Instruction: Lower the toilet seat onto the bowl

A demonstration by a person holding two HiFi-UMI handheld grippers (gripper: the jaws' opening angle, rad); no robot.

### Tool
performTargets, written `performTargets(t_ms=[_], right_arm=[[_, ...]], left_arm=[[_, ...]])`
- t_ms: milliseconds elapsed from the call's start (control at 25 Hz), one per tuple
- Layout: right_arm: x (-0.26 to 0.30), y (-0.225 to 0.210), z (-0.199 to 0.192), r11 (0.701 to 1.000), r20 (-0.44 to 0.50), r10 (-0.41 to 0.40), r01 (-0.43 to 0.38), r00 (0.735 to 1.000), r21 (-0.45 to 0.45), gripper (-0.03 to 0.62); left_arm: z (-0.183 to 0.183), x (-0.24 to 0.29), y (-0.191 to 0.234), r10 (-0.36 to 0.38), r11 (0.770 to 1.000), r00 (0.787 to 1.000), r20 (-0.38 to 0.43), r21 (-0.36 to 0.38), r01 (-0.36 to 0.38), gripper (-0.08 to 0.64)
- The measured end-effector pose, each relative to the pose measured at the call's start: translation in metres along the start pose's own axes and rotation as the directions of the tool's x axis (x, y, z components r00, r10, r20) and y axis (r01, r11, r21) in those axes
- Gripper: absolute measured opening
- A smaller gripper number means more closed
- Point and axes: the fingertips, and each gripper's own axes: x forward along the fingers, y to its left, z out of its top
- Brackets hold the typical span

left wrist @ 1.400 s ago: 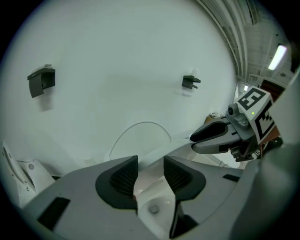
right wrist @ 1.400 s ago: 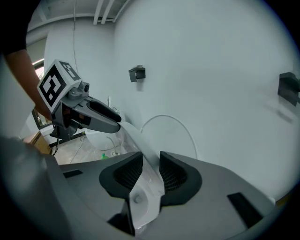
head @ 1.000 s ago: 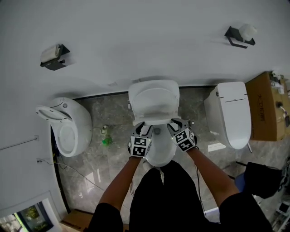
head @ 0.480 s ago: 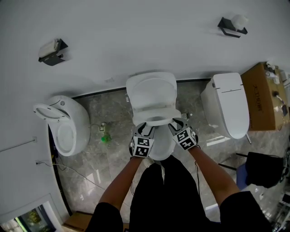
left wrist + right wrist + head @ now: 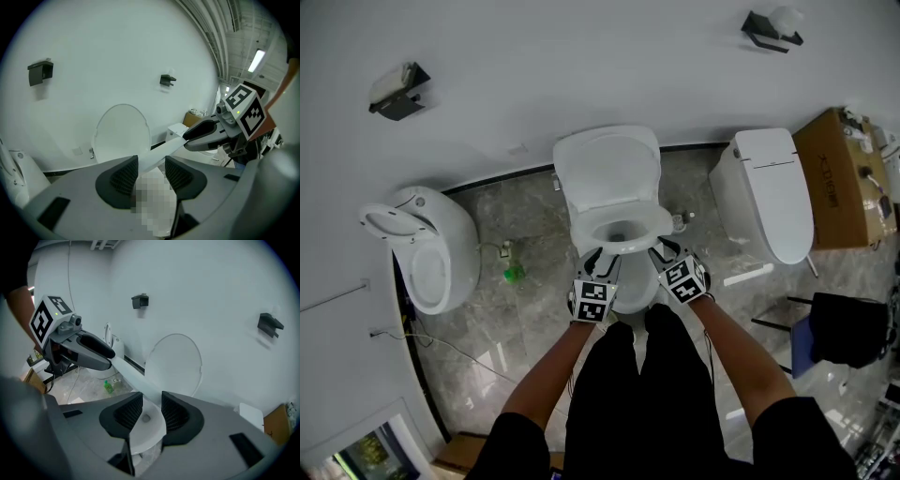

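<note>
The toilet seat point(image 5: 164, 152) is in the middle of the scene, between the upright lid point(image 5: 607, 169) at the far side and the bowl point(image 5: 630, 292) at the near side; its ring is tilted, with the front rim held up off the bowl, though from overhead it is hard to judge how high it stands. The left gripper point(image 5: 600, 264) is on the front rim's left part and the right gripper point(image 5: 664, 253) on its right part, just beside each other. In the left gripper view the seat's edge runs as a white strip between the ribbed pads, which pinch it from both sides; in the right gripper view the same strip passes between that gripper's pads, which seem to press on it too, with the bowl's opening showing below them.

To the left a second toilet point(image 5: 431, 248) stands with its lid up; to the right a third toilet point(image 5: 769, 192) has its lid down, and a cardboard box point(image 5: 839, 178) sits beyond it. A green bottle point(image 5: 516, 274) stands on the grey tiled floor point(image 5: 534, 319) between the left and middle toilets; two dark holders point(image 5: 394, 91) are fixed to the far white wall.
</note>
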Motion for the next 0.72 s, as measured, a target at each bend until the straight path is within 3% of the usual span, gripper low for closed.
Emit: performTargets(t_ms=[280, 720], right_arm=[[-0.010, 0.015, -0.024, 0.999, 0.035, -0.010, 0.009, 0.999, 0.034, 0.124], [-0.014, 0.033, -0.051, 0.999, 0.026, 0.047, -0.047, 0.999, 0.006, 0.147]], left_arm=[[-0.025, -0.005, -0.020, 0.013, 1.000, 0.998, -0.058, -0.002, -0.013, 0.190], [-0.059, -0.012, -0.037, 0.095, 0.994, 0.994, -0.055, -0.050, -0.097, 0.190]])
